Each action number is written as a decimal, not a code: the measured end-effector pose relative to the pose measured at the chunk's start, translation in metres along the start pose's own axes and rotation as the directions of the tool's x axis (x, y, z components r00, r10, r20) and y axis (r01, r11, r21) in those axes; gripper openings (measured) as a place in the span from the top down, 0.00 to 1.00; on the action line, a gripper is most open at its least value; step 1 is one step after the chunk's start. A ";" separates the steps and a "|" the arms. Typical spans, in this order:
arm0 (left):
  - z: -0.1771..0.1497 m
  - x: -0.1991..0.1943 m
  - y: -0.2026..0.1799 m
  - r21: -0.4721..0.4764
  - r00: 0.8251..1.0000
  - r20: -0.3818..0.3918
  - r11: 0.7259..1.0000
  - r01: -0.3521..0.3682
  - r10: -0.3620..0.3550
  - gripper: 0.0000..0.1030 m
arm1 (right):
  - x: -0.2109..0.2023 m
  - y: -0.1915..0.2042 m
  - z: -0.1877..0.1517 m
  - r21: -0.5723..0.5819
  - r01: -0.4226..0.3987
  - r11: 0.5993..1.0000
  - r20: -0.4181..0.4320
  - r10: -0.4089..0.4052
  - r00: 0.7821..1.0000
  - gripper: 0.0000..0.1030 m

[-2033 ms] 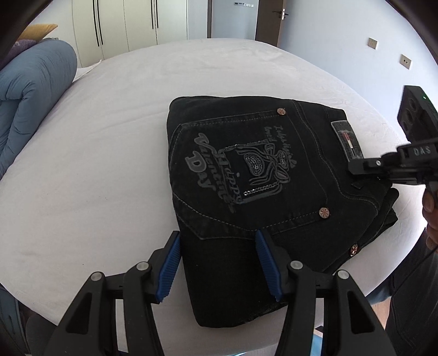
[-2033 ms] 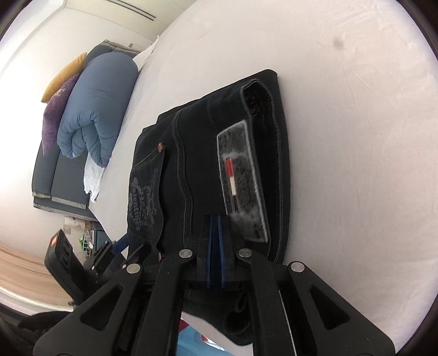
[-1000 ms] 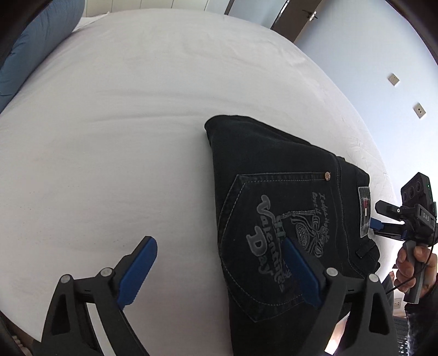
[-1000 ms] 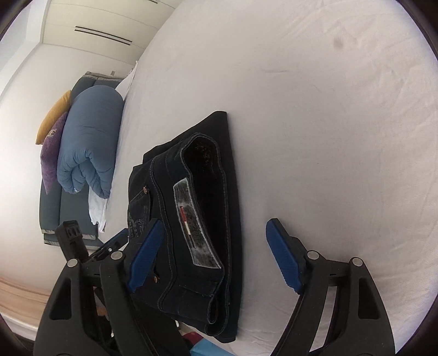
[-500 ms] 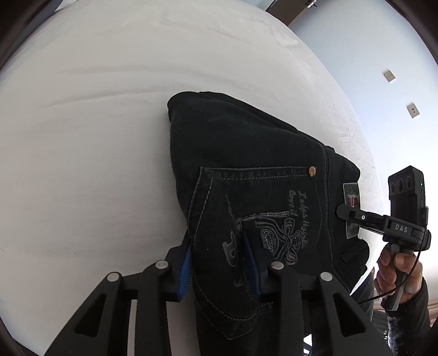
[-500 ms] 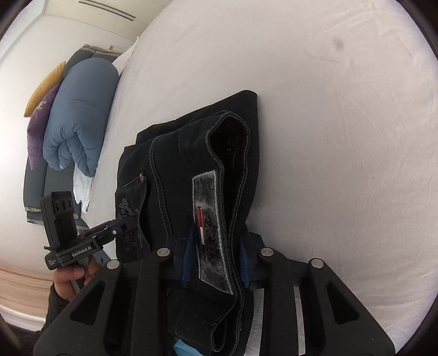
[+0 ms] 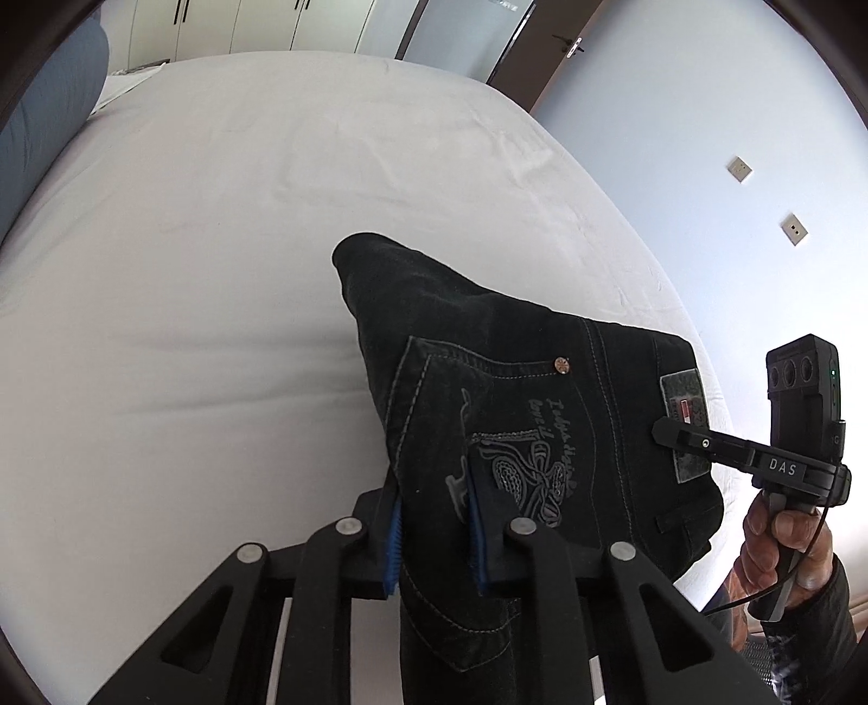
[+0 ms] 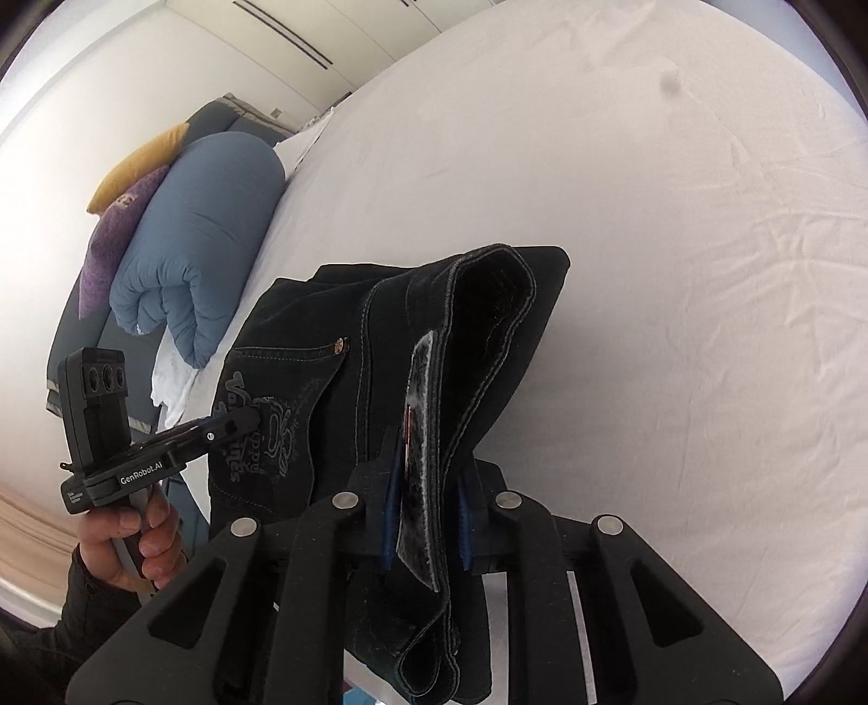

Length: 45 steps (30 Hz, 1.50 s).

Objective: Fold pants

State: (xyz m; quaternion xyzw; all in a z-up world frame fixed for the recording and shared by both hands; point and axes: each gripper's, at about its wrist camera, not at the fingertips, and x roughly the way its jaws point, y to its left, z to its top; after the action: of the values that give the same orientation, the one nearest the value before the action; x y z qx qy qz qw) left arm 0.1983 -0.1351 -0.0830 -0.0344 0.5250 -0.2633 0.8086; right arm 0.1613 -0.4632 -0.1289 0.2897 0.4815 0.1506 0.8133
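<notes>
The folded black jeans (image 7: 521, 379) hang lifted above the white bed (image 7: 217, 271). My left gripper (image 7: 434, 520) is shut on the jeans' near edge by the printed back pocket. My right gripper (image 8: 426, 504) is shut on the waistband at the grey label patch (image 8: 420, 434). In the left wrist view the right gripper (image 7: 667, 431) shows pinching the label at the jeans' right side. In the right wrist view the left gripper (image 8: 249, 420) shows at the pocket on the jeans' (image 8: 488, 325) left side.
A rolled blue duvet (image 8: 200, 228) with purple and yellow pillows (image 8: 119, 217) lies at the bed's head. White wardrobes (image 7: 244, 21) and a door (image 7: 553, 49) stand beyond the bed. A blue wall with sockets (image 7: 740, 169) is to the right.
Both grippers went from open to shut on the folded jeans and have lifted the bundle off the bed, so it now hangs between them.
</notes>
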 end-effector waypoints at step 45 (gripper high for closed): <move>-0.133 -0.252 -0.136 0.053 0.625 0.723 0.878 -0.475 0.295 0.00 | -0.219 0.199 -0.127 -0.149 0.563 0.813 0.845 -0.191 0.500 0.00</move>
State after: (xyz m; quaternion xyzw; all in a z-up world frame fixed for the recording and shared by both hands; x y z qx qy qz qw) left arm -0.0485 -0.1062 0.1128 0.0806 0.1412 -0.1112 0.9804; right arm -0.0500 -0.3800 0.0992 0.0340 0.0749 -0.0853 0.9930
